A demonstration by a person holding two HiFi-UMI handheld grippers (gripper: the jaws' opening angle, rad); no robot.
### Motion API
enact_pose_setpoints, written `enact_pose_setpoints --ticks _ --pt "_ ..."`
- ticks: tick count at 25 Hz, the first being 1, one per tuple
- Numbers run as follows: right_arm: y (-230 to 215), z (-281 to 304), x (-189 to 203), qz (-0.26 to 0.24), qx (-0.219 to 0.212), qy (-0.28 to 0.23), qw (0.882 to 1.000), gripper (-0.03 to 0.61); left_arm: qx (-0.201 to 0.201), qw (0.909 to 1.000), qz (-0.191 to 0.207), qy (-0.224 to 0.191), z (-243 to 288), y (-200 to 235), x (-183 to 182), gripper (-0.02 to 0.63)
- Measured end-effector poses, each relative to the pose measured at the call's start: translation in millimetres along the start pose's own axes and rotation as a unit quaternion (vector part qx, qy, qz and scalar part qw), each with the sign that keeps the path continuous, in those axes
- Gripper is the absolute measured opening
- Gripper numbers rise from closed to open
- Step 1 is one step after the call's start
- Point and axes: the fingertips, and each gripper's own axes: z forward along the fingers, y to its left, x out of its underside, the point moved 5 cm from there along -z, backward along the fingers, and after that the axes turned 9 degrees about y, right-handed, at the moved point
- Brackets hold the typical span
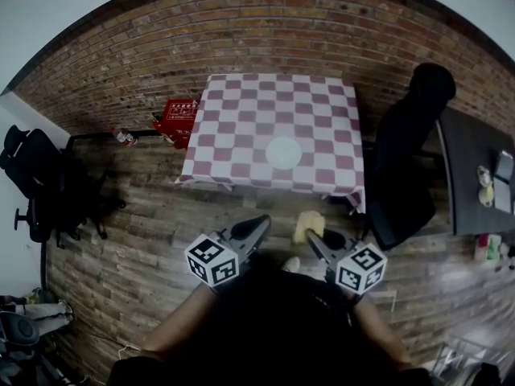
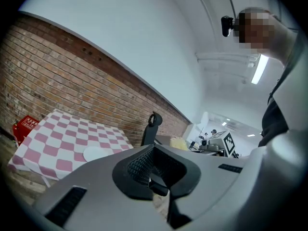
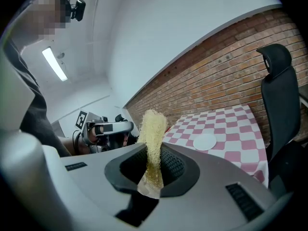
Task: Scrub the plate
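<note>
A white plate (image 1: pixel 283 151) lies on a table under a red-and-white checked cloth (image 1: pixel 241 127), some way ahead of both grippers. My left gripper (image 1: pixel 260 223) is shut with nothing between its jaws. My right gripper (image 1: pixel 311 237) is shut on a yellow loofah scrubber (image 1: pixel 308 225), which sticks up out of the jaws. The right gripper view has the scrubber (image 3: pixel 152 129) upright in the right gripper (image 3: pixel 153 174), with the plate (image 3: pixel 204 142) far beyond. In the left gripper view the plate (image 2: pixel 95 153) shows past the left gripper (image 2: pixel 155 178), whose jaws are closed and empty.
A black office chair (image 1: pixel 410 155) stands right of the table, beside a dark desk (image 1: pixel 475 179) with small items. A red box (image 1: pixel 179 119) sits on the floor at the table's left. Another black chair (image 1: pixel 40 183) stands far left. A brick wall runs behind the table.
</note>
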Motion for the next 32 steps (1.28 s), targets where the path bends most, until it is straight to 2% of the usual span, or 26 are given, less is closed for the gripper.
enact_pose_setpoints --ticks 9,16,22,32 --pt "-26.7 6.1 -11.4 0.011 0.003 0.004 1.000 0.052 0.012 0.9998 -0.007 0.011 36.8 21.9 -17.3 0.011" --pt "-53.3 19.4 -28.8 0.031 0.023 0.001 0.999 0.052 0.026 0.9992 -0.017 0.025 60.8 52.7 -30.7 0.011" --pt "-77.1 51.5 -52.8 0.049 0.035 0.011 0.998 0.052 0.037 0.9982 -0.026 0.038 79.7 100.8 -50.5 0.011" --pt "-121.7 122.8 -95.9 0.084 0.084 0.036 0.992 0.052 0.075 0.9903 -0.031 0.112 113.4 198.2 -73.4 0.012"
